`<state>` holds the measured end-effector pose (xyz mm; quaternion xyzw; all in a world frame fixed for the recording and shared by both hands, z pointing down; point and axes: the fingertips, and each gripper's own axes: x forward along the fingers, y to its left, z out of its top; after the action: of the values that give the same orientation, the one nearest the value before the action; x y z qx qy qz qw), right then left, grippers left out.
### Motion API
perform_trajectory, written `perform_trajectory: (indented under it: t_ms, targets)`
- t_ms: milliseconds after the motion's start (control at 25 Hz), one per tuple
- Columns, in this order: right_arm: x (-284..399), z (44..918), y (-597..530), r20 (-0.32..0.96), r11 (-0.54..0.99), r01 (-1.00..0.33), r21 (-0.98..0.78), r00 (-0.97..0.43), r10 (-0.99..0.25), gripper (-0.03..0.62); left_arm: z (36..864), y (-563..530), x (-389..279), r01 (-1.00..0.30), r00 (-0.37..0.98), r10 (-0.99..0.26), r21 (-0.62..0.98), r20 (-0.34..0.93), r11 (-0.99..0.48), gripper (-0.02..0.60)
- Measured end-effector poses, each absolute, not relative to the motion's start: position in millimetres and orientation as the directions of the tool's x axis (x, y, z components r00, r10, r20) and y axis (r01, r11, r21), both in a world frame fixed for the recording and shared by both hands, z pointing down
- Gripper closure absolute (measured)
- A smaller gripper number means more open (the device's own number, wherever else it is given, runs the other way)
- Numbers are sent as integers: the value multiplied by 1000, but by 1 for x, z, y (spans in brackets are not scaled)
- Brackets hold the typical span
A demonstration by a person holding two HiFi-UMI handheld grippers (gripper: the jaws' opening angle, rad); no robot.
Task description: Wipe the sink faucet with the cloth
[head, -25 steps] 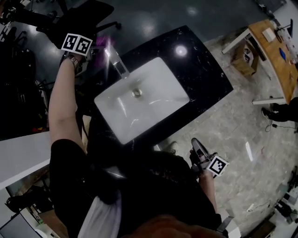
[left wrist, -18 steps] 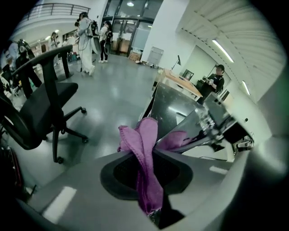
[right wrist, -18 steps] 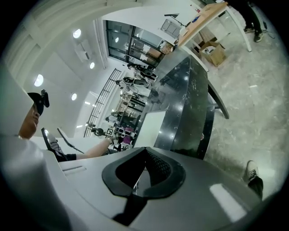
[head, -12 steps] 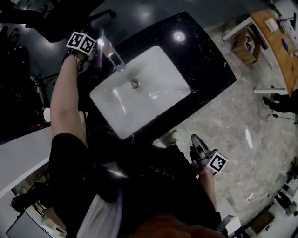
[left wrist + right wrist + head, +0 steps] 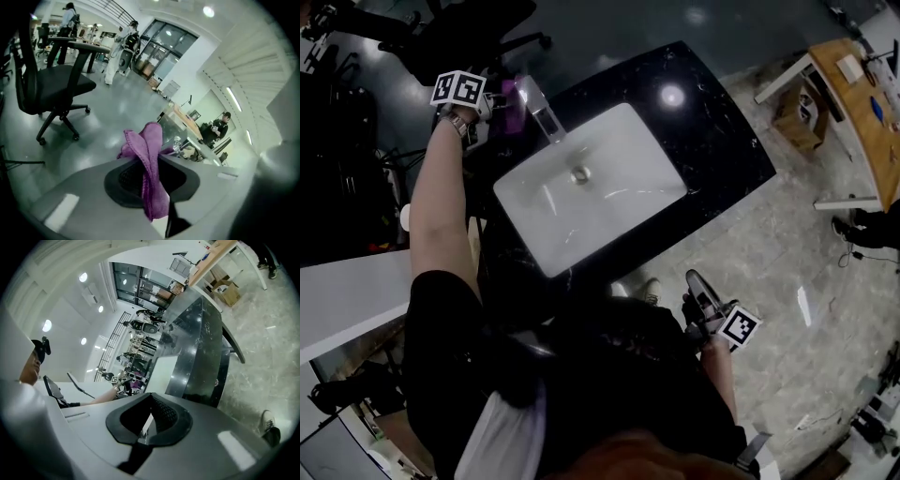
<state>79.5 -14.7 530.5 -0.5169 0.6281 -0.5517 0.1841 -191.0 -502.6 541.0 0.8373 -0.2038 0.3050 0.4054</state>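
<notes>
beside the faucet (image 5: 542, 112), at the back of the sink (image 5: 609, 159), my left claw (image 5: 495, 105) is clamped narrow on a fold of the cloth (image 5: 149, 154), leaving the loose end free to rub it. my right claw (image 5: 145, 423) hangs shut and empty, clear of the bench (image 5: 717, 141).

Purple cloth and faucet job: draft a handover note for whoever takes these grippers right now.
Left gripper: shut on the purple microfibre cloth, held at the base end of the chrome sink faucet; contact can't be made out.
Right gripper: shut, empty, low by the person's hip, away from the white rectangular basin.
Done: cloth gripped and brought to the faucet.
Left: wipe the spout and base; how much is already wiped can't be told.
</notes>
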Motion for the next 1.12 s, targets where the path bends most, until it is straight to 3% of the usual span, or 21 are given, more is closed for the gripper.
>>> perform_trajectory:
  t_ms: [400,760,960,1120]
  targets:
    - [88,492,-19,187,112,-455,-883,-560,-807,582,435,-408,-199,-541,835,-286,608,469,-581,508]
    - [79,443,-17,48,351,-350,-868,-764,-644,582,326,-207,-159,-362,904,-415,698,102,-618,506]
    - [55,417,-3,-9,470,-257,-844,-871,-492,582,323,-85,-128,-274,871,-488,768,-56,-579,506]
    - [26,413,20,-17,477,-186,-859,-920,-391,582,357,-5,-118,-224,816,-563,828,-128,-514,506]
